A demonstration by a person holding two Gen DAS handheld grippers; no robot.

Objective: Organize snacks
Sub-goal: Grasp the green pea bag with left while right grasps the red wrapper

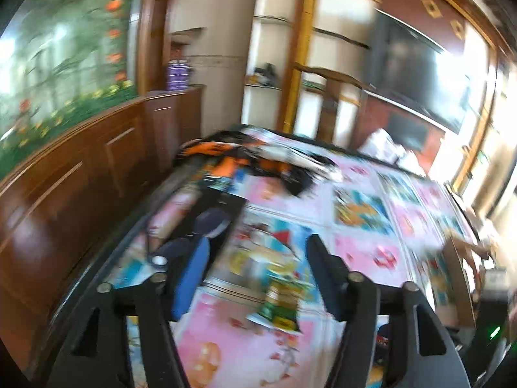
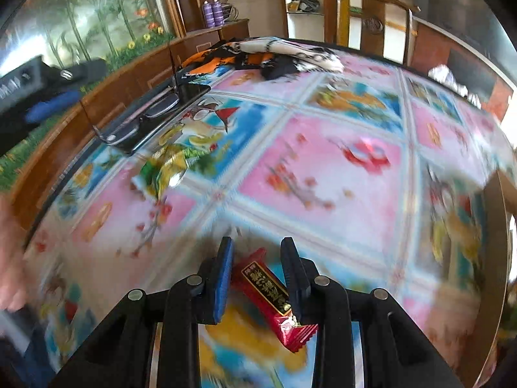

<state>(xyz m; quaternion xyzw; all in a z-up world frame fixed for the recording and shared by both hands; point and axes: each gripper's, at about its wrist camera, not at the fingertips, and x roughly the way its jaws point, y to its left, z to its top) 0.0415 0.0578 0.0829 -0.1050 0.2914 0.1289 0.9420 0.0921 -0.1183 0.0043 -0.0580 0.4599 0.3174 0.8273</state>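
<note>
1. The bench, under a glossy pink-and-blue patterned cover, is filling the space ahead of both sets of jaws; both views are blurred.
2. A crumpled orange, black and white cloth is lying at the far edge of the bench, well ahead of both jaws.
3. A brown cardboard box is standing at the bench's right side, to the right of the right jaws; only its edge is showing.
4. The left gripper is hovering with its jaws standing wide apart and holding nothing.
5. The right gripper is holding its jaws partly apart, with a red snack packet lying between them. Whether the pads are pressing on it, I cannot tell.
6. A dark phone with a pair of glasses resting on it is lying ahead and left of the right jaws.
7. A green-and-yellow snack packet is lying on the bench just ahead of the left jaws, between the 2 fingers' lines and apart from both.
</note>
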